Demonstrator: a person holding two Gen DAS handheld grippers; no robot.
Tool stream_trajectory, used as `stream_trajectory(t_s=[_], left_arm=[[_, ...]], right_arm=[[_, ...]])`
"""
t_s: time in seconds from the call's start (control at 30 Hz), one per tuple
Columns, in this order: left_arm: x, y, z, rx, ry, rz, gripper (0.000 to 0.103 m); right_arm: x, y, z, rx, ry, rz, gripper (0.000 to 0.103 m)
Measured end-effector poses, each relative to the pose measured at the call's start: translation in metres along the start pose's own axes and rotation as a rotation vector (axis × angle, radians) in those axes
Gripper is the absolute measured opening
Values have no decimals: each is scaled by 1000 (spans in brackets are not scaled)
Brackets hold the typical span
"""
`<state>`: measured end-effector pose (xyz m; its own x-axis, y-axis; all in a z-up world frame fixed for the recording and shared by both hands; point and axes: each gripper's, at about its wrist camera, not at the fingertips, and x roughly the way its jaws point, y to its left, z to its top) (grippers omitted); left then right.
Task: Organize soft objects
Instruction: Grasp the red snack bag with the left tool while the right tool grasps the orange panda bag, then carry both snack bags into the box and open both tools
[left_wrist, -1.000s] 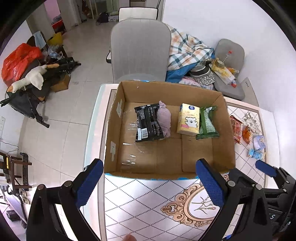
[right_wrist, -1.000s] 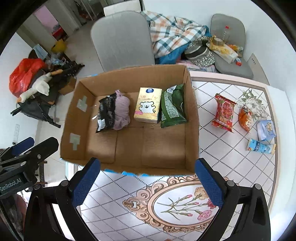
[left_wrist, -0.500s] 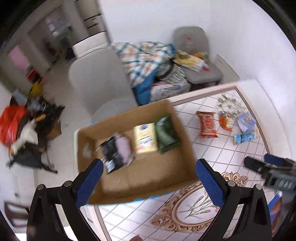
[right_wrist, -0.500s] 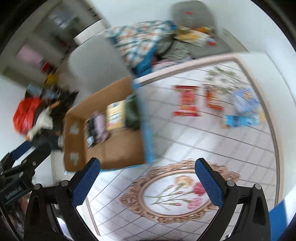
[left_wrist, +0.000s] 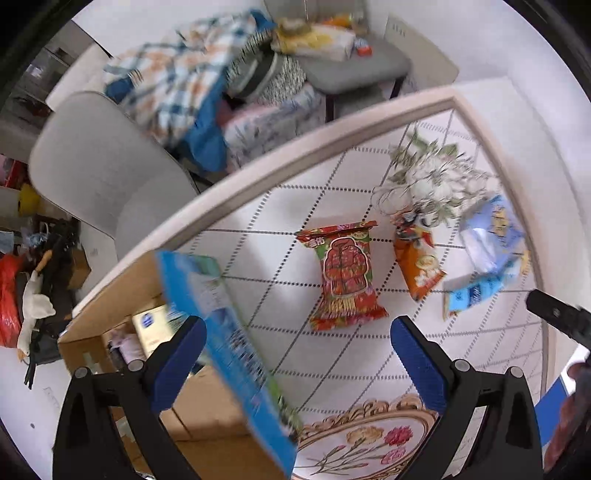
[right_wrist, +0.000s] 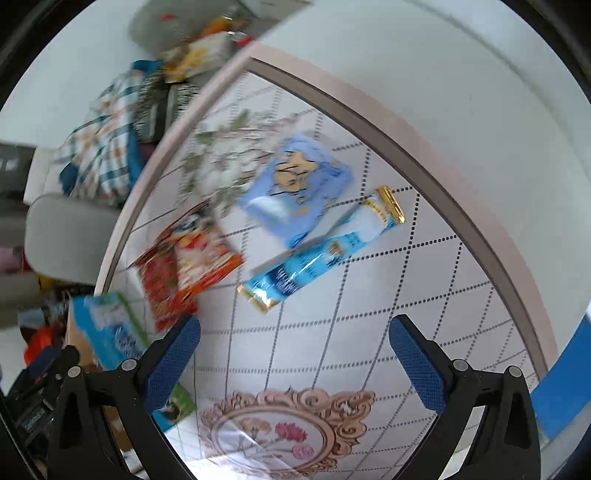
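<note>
While both hand-held grippers are held above the counter (right_wrist: 424, 266) with nothing between their fingers, the left hand-held gripper (left_wrist: 293, 363) is spread wide and aimed at the red snack packet (left_wrist: 345, 280), which lies flat just ahead of its blue pads. The right hand-held gripper (right_wrist: 293, 363) is likewise spread, and the long blue wrapper (right_wrist: 321, 251) is framed ahead of it, with the pale blue tissue pack (right_wrist: 295, 188) overlapping its far edge. An orange packet (left_wrist: 419, 262) is seen between the red packet and the blue items, near a printed flower on the counter cloth. These soft packets appear to be left loose on the counter, awaiting collection. The cardboard box (left_wrist: 207, 417) is seen at the left, its printed blue side facing the packets; a yellow pack (left_wrist: 151, 325) is already inside, which suggests the box serves as the destination. The open stance is judged as readiness for a pick-up.
</note>
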<state>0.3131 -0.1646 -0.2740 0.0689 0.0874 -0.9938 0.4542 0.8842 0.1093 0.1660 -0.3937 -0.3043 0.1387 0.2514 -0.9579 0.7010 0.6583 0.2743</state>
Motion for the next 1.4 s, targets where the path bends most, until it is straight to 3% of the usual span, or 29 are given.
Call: stream_trajectory(t_s=[0.13,0.37,0.53,0.57,0.73,0.87,0.97,1.03,1.23,1.4], left_arm=[[45,-5,17,-15,86,-6,102],[104,-7,31,-88,178,-121,100],[118,-2,24,-134,210,-221,49],[119,3,20,-154,216,-227,47],[123,12,10,-159,208,-213,47],[130,10,9,-142,214,-202,50],[132,14,8,-152,214,-205,49],[132,14,7,-157,207,-200,48],[118,13,9,-200,164,-193,43],[83,12,-2,-222,108,-227,42]], right_arm=[[25,32,15,-88,40,53,103],[64,80,42,-210,104,27,100],[80,92,50,-256,136,18,100],[83,94,50,-262,140,17,100],[103,110,52,-294,169,22,92],[128,124,53,-315,203,7,74],[143,130,50,-328,222,-14,67],[142,138,48,-357,187,-45,54],[139,149,38,-402,149,-107,44],[116,143,32,-400,119,-81,43]])
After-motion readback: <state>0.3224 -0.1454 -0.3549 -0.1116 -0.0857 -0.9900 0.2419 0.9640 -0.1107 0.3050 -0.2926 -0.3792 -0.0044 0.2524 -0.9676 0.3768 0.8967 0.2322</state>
